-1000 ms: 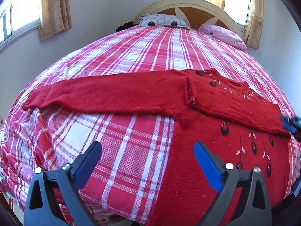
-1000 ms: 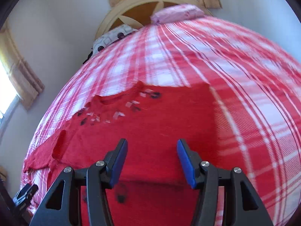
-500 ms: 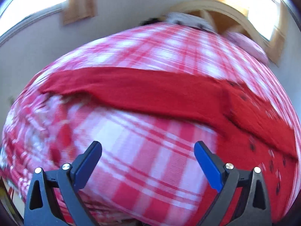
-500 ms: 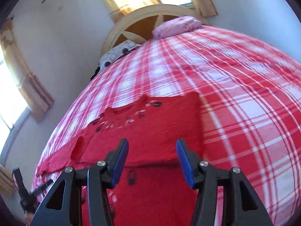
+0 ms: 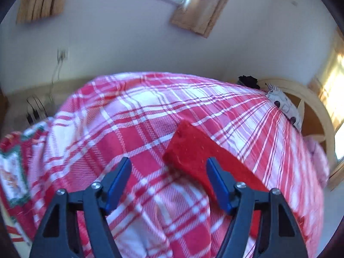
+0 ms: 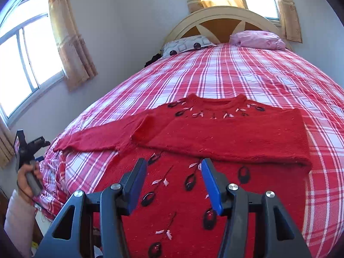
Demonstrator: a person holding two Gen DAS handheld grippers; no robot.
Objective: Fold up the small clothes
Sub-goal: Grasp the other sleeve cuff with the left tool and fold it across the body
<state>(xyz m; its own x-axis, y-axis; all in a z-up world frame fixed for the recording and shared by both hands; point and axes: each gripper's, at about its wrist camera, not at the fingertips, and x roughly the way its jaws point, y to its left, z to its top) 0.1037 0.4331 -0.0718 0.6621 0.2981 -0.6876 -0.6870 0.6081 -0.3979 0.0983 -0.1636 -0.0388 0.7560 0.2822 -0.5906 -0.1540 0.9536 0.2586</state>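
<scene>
1. The red sweater (image 6: 225, 133) lies spread on the bed (image 6: 215, 75), collar toward the headboard (image 6: 219, 19); one sleeve is already folded across the chest, the other sleeve (image 6: 92, 137) reaches out toward the bed's edge

2. A second ago the left gripper (image 5: 167, 182) looked across the whole garment; now it has swung over to the end of that outstretched sleeve, whose cuff (image 5: 187, 148) sits just ahead of its fingers

3. Its jaws were wide and are now closing, though nothing is between the pads yet; the cuff lies just beyond the right-hand pad, untouched as far as I can see

4. The right gripper (image 6: 174, 185) has drawn back a little and hangs over the sweater's lower body, jaws partly apart and holding nothing

5. From the right-hand view the person's hand (image 6: 28, 180) carries the left gripper at the bed's edge, near the cuff

6. I read this as the run-up to the second sleeve fold: pinch the cuff, then bring it across the chest to match the first
</scene>
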